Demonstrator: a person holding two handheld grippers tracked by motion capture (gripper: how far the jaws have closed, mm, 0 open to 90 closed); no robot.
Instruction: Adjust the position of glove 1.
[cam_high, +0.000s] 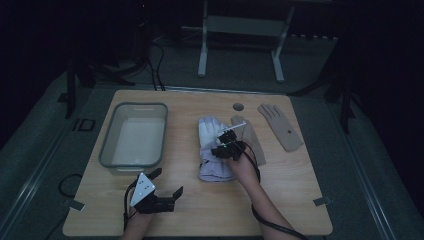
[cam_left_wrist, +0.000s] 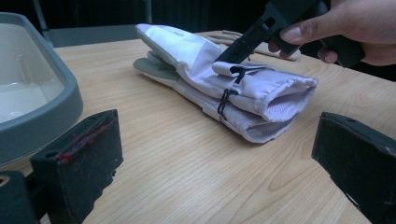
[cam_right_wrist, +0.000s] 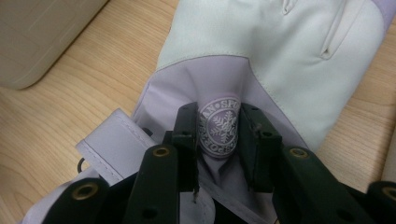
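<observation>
A padded white and lilac glove (cam_high: 212, 150) lies at the table's middle, cuff toward the front edge. My right gripper (cam_high: 227, 142) points down onto its back. In the right gripper view the jaws (cam_right_wrist: 218, 116) pinch a raised fold of lilac fabric bearing a round snowflake badge (cam_right_wrist: 219, 128). From the left gripper view, the glove (cam_left_wrist: 205, 60) looks like a stacked pair, with the right gripper's black jaw tip (cam_left_wrist: 229, 56) pressed on top. My left gripper (cam_high: 168, 181) rests near the front edge, open (cam_left_wrist: 217, 140), nothing between its jaws.
A grey-rimmed clear tub (cam_high: 107, 145) stands at the left, near the left gripper (cam_left_wrist: 56, 93). Two beige gloves (cam_high: 280, 125) (cam_high: 250, 137) lie right of the white one. A round hole (cam_high: 238, 106) marks the table's far edge.
</observation>
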